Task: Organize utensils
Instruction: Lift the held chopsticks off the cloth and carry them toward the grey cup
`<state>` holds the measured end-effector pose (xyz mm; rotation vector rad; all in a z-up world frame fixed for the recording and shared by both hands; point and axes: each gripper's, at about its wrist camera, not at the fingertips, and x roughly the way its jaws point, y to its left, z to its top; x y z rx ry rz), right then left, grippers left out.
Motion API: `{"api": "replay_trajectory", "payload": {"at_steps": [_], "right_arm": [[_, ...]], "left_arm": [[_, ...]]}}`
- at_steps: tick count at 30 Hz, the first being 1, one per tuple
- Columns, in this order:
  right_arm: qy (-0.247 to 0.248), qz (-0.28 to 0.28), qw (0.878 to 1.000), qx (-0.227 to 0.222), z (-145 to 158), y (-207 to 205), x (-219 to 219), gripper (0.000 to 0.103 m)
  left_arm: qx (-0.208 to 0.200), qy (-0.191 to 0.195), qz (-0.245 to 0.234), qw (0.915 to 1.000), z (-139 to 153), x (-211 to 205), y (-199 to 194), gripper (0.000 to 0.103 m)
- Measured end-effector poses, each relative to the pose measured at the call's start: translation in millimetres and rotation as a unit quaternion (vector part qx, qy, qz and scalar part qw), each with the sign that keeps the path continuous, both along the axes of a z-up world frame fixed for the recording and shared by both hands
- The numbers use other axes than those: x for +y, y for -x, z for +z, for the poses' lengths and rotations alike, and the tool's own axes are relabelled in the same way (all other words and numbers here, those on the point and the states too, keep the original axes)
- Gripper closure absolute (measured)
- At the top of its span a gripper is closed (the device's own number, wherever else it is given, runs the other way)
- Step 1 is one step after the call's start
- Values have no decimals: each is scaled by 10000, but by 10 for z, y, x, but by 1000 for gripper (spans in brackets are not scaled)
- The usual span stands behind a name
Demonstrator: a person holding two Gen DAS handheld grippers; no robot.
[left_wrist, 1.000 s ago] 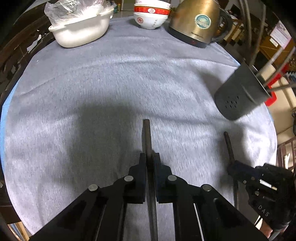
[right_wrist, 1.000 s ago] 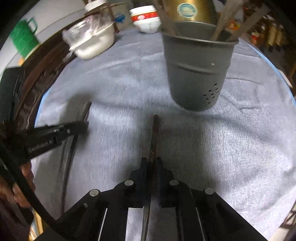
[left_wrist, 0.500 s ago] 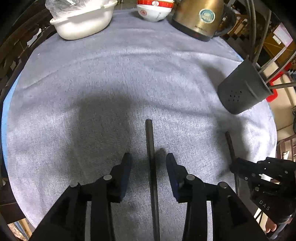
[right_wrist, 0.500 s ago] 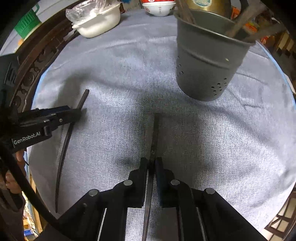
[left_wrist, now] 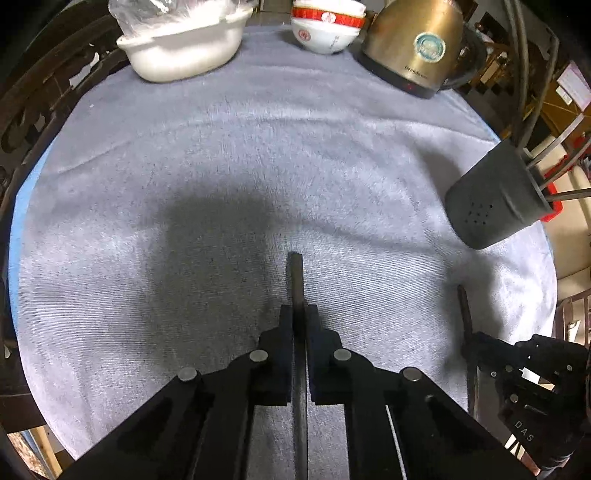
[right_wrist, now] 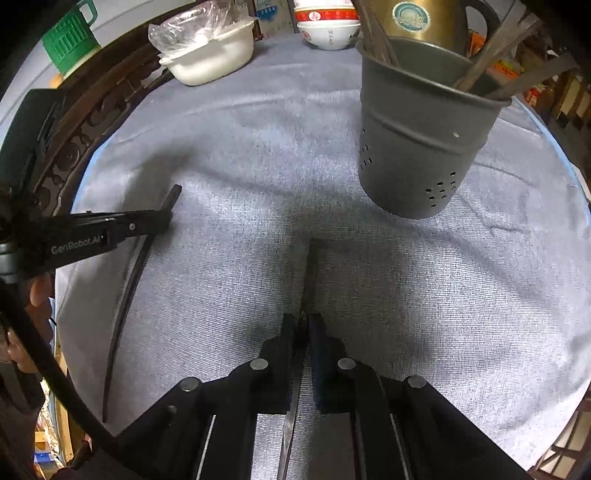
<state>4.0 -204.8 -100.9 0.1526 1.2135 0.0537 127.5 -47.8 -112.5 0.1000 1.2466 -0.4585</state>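
Clearly each gripper has a chopstick of its own. The left gripper (left_wrist: 299, 314) has its jaws clenched on a dark chopstick (left_wrist: 294, 273), gripped a little back from its blunt far end, so that a short stub sticks out ahead of the jaws while the long remainder runs back under the gripper toward the near edge. The right gripper (right_wrist: 301, 321) grasps a second chopstick (right_wrist: 310, 266) in the same way, again near the thick end. Holding them there probably keeps the long, thin part trailing, and leaves a short stiff end to steer.

Both chopsticks lie along the grey cloth (left_wrist: 240, 166) that covers the round counter, and whether either has lifted clear of it cannot be told. From the right wrist view the left chopstick curves away to the near left, with the left gripper's jaws across its far part.

The likely goal is the dark perforated utensil holder (right_wrist: 417, 147), standing upright on the right side of the cloth, just beyond and to the right of the right gripper. Several sticks or handles already lean out of its rim, which suggests the sorting is partly done and these two are to join them. The right chopstick is near the holder; the left one is well apart from it.

At the far edge stand a white tub (left_wrist: 184, 48) under a plastic bag, stacked red-rimmed bowls (left_wrist: 325, 29) and a brass-coloured kettle (left_wrist: 417, 44), all out of the working path.
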Motion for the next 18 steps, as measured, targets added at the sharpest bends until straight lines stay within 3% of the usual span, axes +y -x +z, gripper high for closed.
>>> {"api": "replay_trajectory", "payload": {"at_steps": [13,16,18], "right_arm": [[-398,-49,9910,-1275,738,261,21,96],[-355,-33,9927,-1149,712,238,26,95],[-496,-162,9958,-754,600,205,-22,94]], "left_arm": [[-777,294,96,9965,716,243,293,97],[-779,281,68,9965,780,204,305,97],[-790,264,90,9965,753,176,294,97]]}}
